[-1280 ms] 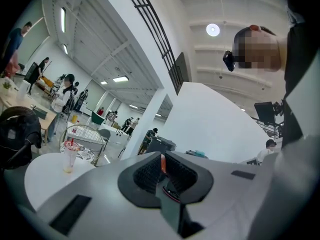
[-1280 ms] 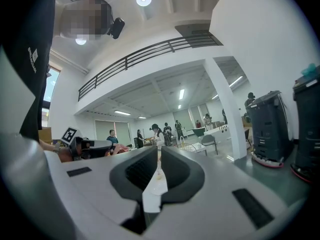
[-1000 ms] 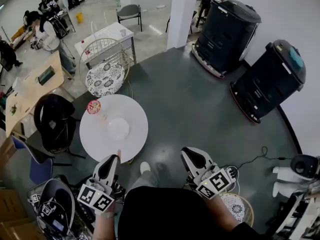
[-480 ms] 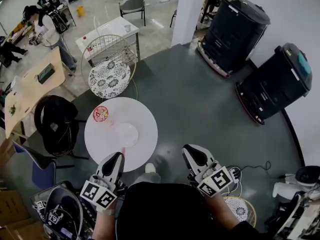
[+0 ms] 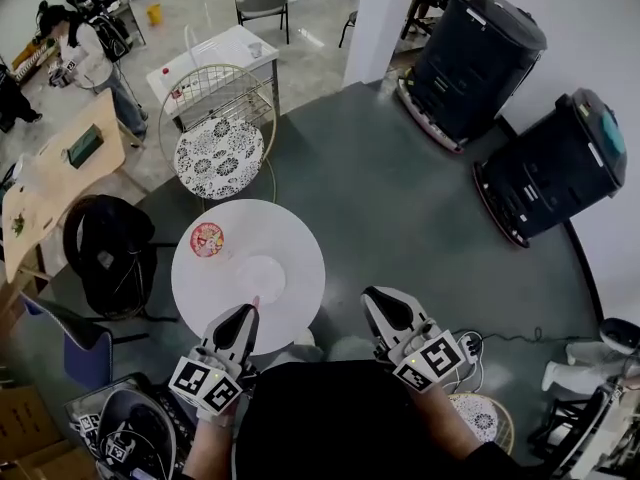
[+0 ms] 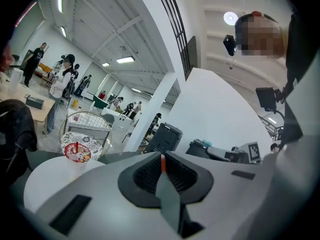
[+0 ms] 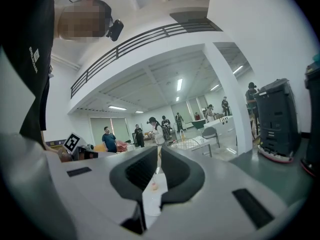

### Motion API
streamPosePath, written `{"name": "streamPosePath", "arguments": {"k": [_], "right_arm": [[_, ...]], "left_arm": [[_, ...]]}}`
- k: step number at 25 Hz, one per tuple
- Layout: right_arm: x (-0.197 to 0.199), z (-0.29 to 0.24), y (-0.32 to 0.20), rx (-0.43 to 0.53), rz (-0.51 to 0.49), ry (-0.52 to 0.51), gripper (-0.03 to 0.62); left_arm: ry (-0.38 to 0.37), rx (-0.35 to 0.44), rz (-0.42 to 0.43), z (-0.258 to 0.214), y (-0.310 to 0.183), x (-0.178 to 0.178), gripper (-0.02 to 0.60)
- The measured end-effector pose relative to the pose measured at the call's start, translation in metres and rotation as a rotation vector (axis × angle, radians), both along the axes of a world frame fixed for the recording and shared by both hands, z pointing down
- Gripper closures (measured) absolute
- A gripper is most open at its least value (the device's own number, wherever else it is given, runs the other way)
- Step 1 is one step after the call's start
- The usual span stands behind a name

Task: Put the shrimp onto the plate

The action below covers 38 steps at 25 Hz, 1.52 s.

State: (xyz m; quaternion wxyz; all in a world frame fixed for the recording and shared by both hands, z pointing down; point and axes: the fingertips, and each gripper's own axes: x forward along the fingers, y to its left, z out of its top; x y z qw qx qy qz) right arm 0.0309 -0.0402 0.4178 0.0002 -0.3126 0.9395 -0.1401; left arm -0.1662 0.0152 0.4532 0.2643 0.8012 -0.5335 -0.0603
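A round white table stands on the grey floor with a flat white plate near its middle. My left gripper reaches over the table's near edge, just short of the plate. It is shut on a small orange-pink shrimp, which shows in the left gripper view as a thin red sliver at the left gripper's tips. My right gripper hangs over the floor to the table's right, shut and holding nothing. The right gripper view shows the right gripper with the white tabletop beyond it.
A red-lidded cup sits on the table's far left and also shows as a cup in the left gripper view. A wire chair with a patterned cushion stands behind the table, a black bag to its left. Two black machines stand at the right, and people at the far left.
The table and plate have drawn closer to the grippers. The left gripper's tip, still holding the shrimp, now reaches further over the table's near edge. The right gripper keeps its place.
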Motion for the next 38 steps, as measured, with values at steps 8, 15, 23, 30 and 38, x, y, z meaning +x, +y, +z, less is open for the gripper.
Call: {"name": "streamPosePath", "arguments": {"k": [8,15,23,30,38], "right_arm": [[-0.023,0.002,-0.014,-0.006,-0.059,0.047,0.563],[-0.029,0.005,-0.025,-0.034,-0.100,0.082,0.563],[-0.029,0.009,-0.032,-0.009,-0.152,0.154,0.563],[-0.025,0.011,-0.029,-0.032,-0.161,0.190,0.563],[-0.014,0.013,-0.037,-0.038,-0.127,0.217,0.563]], "left_arm": [[-0.094,-0.067,0.009,0.039,-0.017,-0.008,0.554],[-0.220,-0.149,0.021,0.087,-0.034,-0.006,0.554],[-0.272,-0.250,0.019,0.145,-0.044,-0.015,0.554],[-0.296,-0.312,0.045,0.195,-0.049,-0.019,0.554],[-0.309,-0.395,0.075,0.252,-0.044,-0.016,0.554]]}}
